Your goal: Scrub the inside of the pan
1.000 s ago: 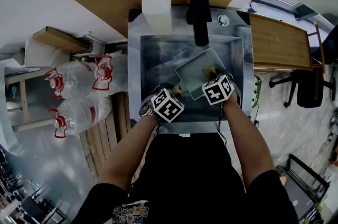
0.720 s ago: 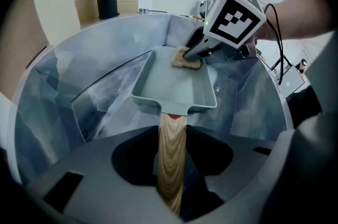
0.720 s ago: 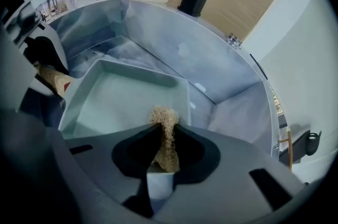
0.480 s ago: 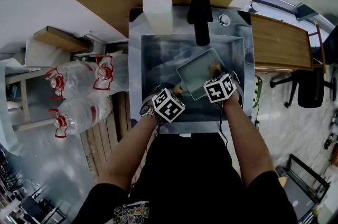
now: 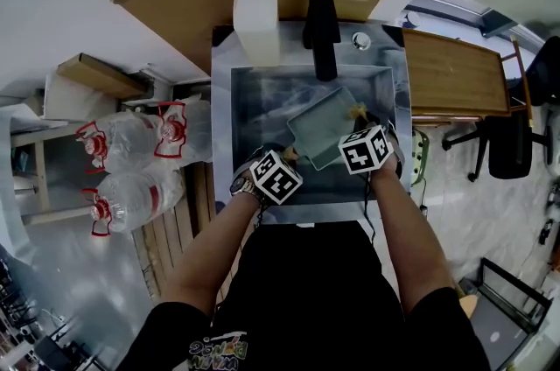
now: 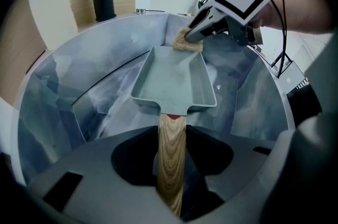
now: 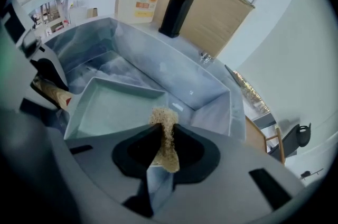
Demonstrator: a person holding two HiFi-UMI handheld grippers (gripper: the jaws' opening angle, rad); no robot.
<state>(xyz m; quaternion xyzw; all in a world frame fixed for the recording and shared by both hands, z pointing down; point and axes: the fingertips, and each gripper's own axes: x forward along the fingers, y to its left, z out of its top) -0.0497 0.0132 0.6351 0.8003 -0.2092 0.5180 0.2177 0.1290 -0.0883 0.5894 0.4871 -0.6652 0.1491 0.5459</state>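
We are scrubbing the pan (image 5: 322, 131), which is sitting tilted inside the sink (image 5: 224, 111), below the black faucet (image 5: 320, 28). Our left gripper (image 5: 282, 161) is clamping the pan's wooden handle (image 6: 170, 138) between its jaws. Our right gripper (image 7: 161, 136) is pinching a tan sponge (image 7: 165, 121), jaws pressed flat on it so that only its upper edge is sticking out. That edge is sitting at the pan's far rim, by the corner away from the handle; whether it is touching the pan there we cannot tell. To do this well, we are judging that the sponge should be coming off the rim onto the pan's floor and working in short overlapping strokes, corner to corner and along the side walls. The left grip should be bracing the handle against each push so the pan is not swivelling. With so little sponge showing, we are risking scraping the jaw tips on the pan, so a shallow angle is looking wiser.
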